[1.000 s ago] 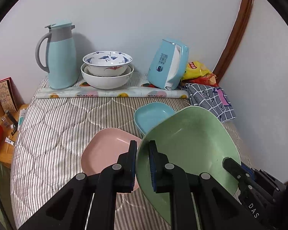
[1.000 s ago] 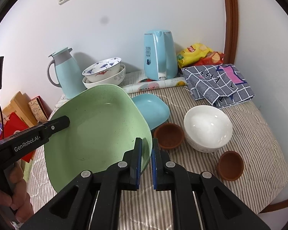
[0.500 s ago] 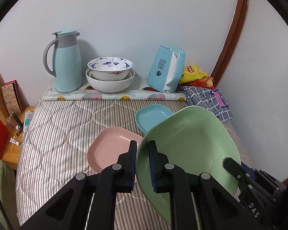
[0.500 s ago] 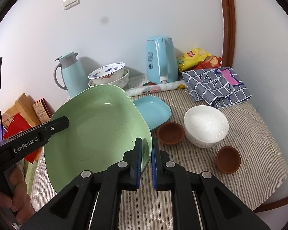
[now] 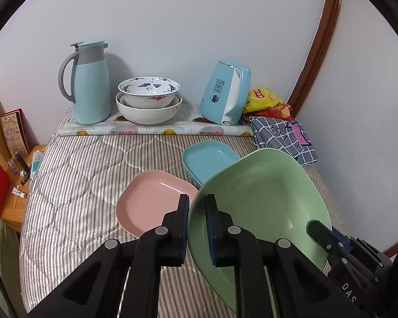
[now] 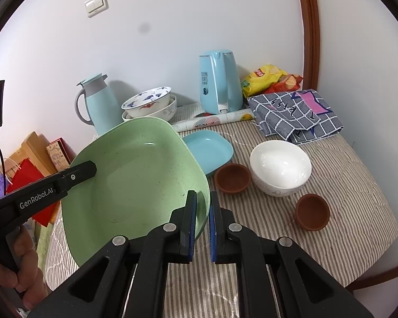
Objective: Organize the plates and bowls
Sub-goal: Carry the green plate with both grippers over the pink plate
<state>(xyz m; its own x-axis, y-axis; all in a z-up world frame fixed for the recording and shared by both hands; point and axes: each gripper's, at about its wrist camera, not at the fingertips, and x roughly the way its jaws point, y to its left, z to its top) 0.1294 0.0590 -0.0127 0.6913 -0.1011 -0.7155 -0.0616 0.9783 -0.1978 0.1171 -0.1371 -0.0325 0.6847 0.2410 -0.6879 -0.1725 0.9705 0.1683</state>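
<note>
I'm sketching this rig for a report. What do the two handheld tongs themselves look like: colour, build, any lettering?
Both tongs, left and right, are matte black plastic, each with two angular linkage arms joined by silver round pivots. The flat fingers carry blue ribbed pads. White lettering reads "GenRobot.AI" on the left one's side and "DAS" on the right one's. A thin black cable hangs beside the left unit, held in a bare hand.

Plates (image 5: 257, 201) three; bowls (image 6: 280, 167) three; cups (image 6: 233, 178) two.

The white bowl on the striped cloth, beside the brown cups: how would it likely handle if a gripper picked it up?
The white bowl looks glazed and glossy, so probably slippery between pads and breakable if dropped. Its thick wall suggests noticeable weight for its size. It stands upright on a small foot, so a push would likely slide it on the cloth rather than tip it.
</note>
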